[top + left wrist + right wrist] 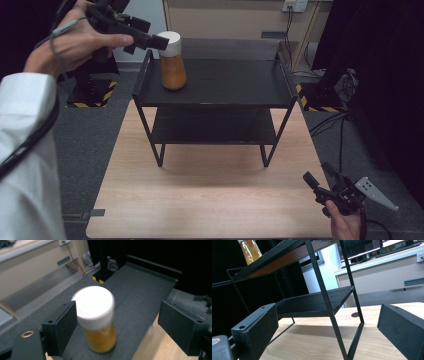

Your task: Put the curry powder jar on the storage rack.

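Two grippers are in my hands. Nearest me, the right gripper (320,184) hangs off the light wooden table's (210,200) near right corner, its jaws spread wide with nothing between them; through its own view I look up at the black two-tier shelf (329,305). Farther off, that shelf stands on the table's far half. On its top deck, near the left end, sits a jar (172,61) with a white lid, filled with an orange-brown substance I cannot identify. My left gripper (117,327) sits at the lid with jaws wide, one pad beside the lid, the other well apart. Motion blur softens the jar, so contact is unclear.
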